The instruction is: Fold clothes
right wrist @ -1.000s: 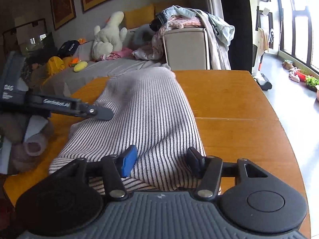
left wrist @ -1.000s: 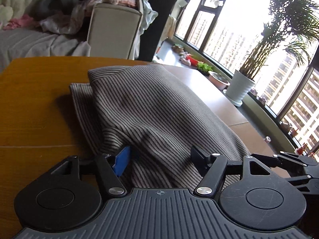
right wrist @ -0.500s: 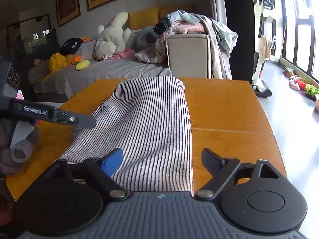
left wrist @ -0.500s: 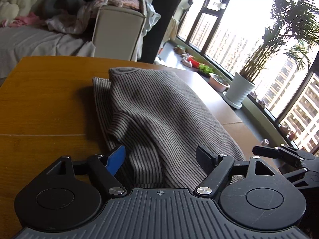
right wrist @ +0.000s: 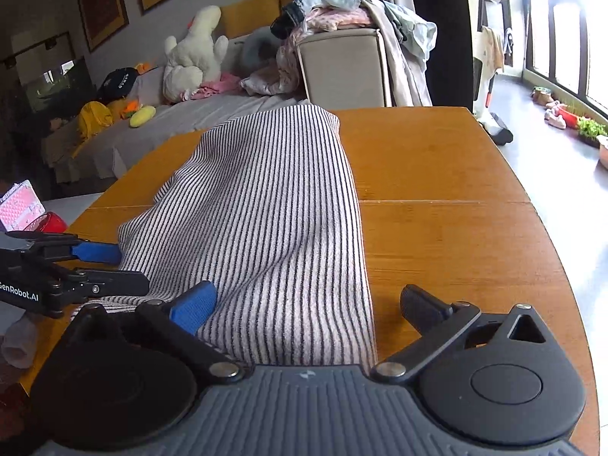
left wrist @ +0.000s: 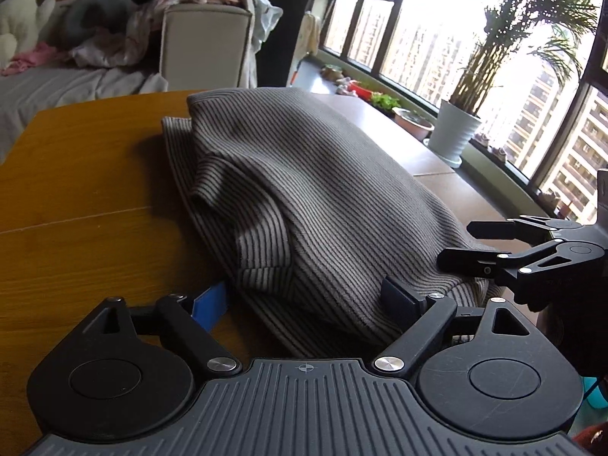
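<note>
A grey-and-black striped garment (left wrist: 304, 190) lies folded lengthwise on the wooden table (left wrist: 76, 190); it also shows in the right wrist view (right wrist: 266, 209). My left gripper (left wrist: 304, 300) is open, its jaws standing on either side of the garment's near end. My right gripper (right wrist: 311, 304) is open too, with the garment's near edge lying between its jaws. The right gripper shows in the left wrist view (left wrist: 490, 247) at the garment's right corner. The left gripper shows in the right wrist view (right wrist: 114, 266) at its left corner.
The table (right wrist: 437, 174) has a seam across the middle and a rounded right edge. Behind it stand a sofa with a white plush toy (right wrist: 193, 49) and an armchair piled with clothes (right wrist: 342, 19). A potted palm (left wrist: 459, 129) stands by the window.
Both grippers have opened and let go of the garment's near edge. The garment has settled flatter on the table. Both grippers have drawn back a little.
</note>
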Demonstrator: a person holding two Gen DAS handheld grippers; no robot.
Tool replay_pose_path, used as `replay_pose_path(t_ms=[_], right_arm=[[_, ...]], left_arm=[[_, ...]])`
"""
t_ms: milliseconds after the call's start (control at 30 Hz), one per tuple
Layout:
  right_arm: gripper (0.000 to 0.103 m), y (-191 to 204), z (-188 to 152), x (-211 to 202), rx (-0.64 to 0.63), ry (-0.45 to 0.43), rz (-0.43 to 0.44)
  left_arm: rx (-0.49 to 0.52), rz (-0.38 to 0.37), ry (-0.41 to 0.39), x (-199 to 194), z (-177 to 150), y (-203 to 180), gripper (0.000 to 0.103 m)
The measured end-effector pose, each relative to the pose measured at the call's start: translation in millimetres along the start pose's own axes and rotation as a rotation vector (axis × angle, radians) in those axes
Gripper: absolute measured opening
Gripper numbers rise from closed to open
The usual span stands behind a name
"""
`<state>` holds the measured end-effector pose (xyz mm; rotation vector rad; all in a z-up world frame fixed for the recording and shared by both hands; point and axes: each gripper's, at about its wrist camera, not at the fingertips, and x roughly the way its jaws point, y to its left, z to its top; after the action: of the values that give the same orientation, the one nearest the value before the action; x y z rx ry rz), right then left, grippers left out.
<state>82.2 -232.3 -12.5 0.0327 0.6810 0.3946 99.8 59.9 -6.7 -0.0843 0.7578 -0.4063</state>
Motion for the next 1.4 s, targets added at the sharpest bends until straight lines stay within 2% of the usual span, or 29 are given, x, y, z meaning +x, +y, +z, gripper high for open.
replay_pose_path(t_ms=[200,433,767,867,1000,1100,1200,1267,1333,1367,1400], right_arm=[[0.103,-2,-12,-6,0.051,0.007,0.008],[0.103,1,-26,-19,0.104,-0.026,0.018],[0.103,2,-22,-27,0.065,-0.004,0.029],[0.103,21,-19,-50,-0.128,-0.052,0.021],[0.101,63,-18,-84,-0.445,-0.118,0.129],[0.095,90,-22,-81,-0.559,-0.084,0.208],[0.092,105,-33,-62,-0.595,-0.027,0.270],[0.092,111,-41,-49,-0.639,-0.016,0.251],[0.091,117,-47,-42,-0.708,-0.025,0.193],[0.084,121,-50,-39,-0.750,-0.030,0.155],[0.076,122,-49,-37,-0.735,-0.033,0.143]], left_arm=[[0.015,-0.005,-0.006,-8,-9,-4,0.092],[0.024,-0.003,-0.014,-17,-20,-4,0.096],[0.000,0.015,-0.010,-22,-23,-3,0.097],[-0.016,0.015,0.002,-27,-23,3,0.097],[-0.034,0.025,0.010,-35,-24,16,0.098],[-0.043,0.070,0.010,-40,-26,24,0.099],[-0.050,0.117,0.005,-45,-27,29,0.099],[-0.036,0.122,-0.008,-52,-28,29,0.099],[0.001,0.121,-0.019,-60,-29,26,0.099],[0.018,0.115,-0.023,-64,-29,24,0.100],[0.030,0.103,-0.027,-67,-29,23,0.101]])
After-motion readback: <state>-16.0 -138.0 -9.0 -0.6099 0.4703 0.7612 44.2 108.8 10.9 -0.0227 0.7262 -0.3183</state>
